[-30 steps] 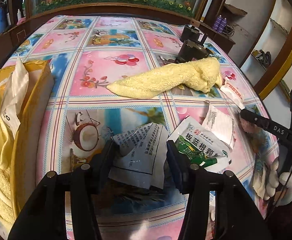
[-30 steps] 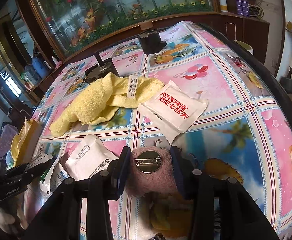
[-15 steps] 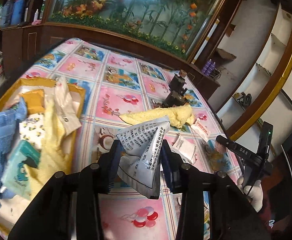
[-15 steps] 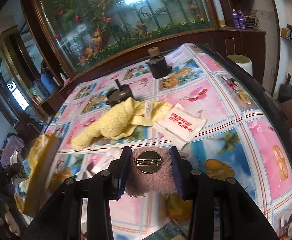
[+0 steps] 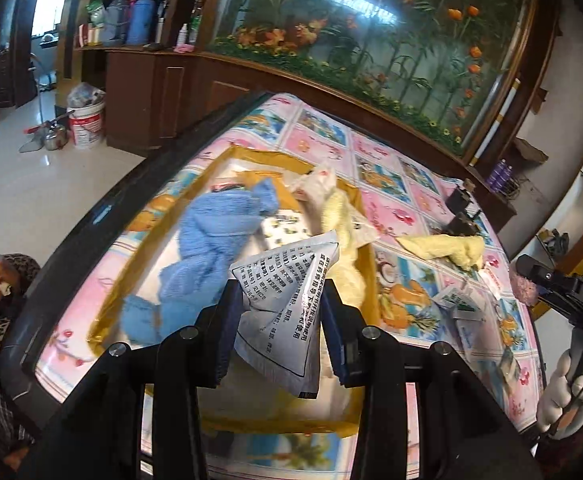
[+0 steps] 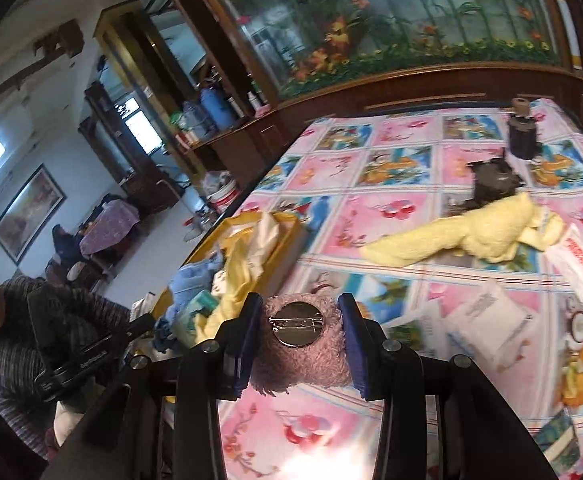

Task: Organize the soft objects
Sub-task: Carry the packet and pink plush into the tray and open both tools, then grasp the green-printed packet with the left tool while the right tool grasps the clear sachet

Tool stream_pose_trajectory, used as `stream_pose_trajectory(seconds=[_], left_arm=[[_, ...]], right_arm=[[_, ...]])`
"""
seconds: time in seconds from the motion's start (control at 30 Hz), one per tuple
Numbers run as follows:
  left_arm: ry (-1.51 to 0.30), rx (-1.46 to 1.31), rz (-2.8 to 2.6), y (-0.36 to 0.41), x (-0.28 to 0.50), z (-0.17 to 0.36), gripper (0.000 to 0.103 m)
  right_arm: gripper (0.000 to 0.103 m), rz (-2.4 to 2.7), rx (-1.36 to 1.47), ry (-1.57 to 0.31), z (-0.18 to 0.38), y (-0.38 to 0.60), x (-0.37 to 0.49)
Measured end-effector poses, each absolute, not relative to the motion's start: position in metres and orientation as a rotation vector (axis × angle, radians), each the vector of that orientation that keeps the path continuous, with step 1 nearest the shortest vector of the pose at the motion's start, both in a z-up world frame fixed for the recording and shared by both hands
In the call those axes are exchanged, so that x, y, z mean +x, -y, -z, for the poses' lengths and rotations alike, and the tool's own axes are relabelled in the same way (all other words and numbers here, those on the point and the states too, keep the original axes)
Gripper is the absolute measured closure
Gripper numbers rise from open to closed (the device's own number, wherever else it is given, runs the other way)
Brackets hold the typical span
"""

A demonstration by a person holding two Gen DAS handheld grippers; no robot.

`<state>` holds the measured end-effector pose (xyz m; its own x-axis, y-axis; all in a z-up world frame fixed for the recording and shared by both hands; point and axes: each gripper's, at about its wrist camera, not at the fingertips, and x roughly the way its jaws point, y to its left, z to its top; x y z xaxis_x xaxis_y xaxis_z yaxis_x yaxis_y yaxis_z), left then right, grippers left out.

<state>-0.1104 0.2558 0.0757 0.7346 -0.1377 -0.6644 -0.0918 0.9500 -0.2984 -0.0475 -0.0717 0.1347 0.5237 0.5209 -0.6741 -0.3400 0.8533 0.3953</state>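
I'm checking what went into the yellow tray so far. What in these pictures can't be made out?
- Left wrist view: the tray's near floor is hidden behind the silver sachet in the left gripper.
- Right wrist view: the pink plush's front faces away from the camera; only its pin back shows in the right gripper.
- Right wrist view: packets near the plush are motion-blurred, print unreadable.

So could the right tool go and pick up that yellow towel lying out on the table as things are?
Probably not yet. The way to the yellow towel looks open, with only bare tablecloth before it, but the right tool is already shut on a pink plush brooch.
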Motion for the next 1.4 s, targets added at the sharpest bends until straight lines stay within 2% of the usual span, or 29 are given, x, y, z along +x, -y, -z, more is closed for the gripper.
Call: stream_pose_trajectory(seconds=[0.27, 0.37, 0.43, 0.63, 0.7, 0.83, 0.9, 1.4], left_arm=[[-0.843, -0.322, -0.021, -0.273, -0.100, -0.045, 0.057], [-0.793, -0.350, -0.014, -0.279, -0.105, -0.053, 0.045], [-0.753, -0.372, -0.025, -0.289, -0.113, -0.061, 0.034], [-0.663, -0.459, -0.066, -0.314, -0.128, -0.073, 0.029], [-0.657, -0.456, -0.089, -0.317, -0.128, -0.075, 0.028], [-0.658, -0.407, -0.130, -0.311, -0.126, -0.079, 0.028], [-0.663, -0.360, -0.149, -0.303, -0.124, -0.081, 0.028], [-0.728, -0.007, -0.130, -0.202, -0.112, -0.088, 0.028]], right_arm=[[0.063, -0.712, 0.140, -0.993, -0.107, -0.043, -0.048], [0.062, -0.735, 0.110, -1.027, -0.097, -0.067, -0.047], [0.062, -0.742, 0.087, -1.045, -0.090, -0.080, -0.047], [0.058, -0.765, 0.044, -1.120, -0.063, -0.107, -0.045], [0.043, -0.775, 0.065, -1.135, -0.058, -0.111, -0.045], [0.040, -0.761, 0.078, -1.098, -0.068, -0.101, -0.046], [0.034, -0.745, 0.077, -1.065, -0.077, -0.090, -0.047], [0.028, -0.465, 0.252, -0.912, -0.111, 0.085, -0.057]])
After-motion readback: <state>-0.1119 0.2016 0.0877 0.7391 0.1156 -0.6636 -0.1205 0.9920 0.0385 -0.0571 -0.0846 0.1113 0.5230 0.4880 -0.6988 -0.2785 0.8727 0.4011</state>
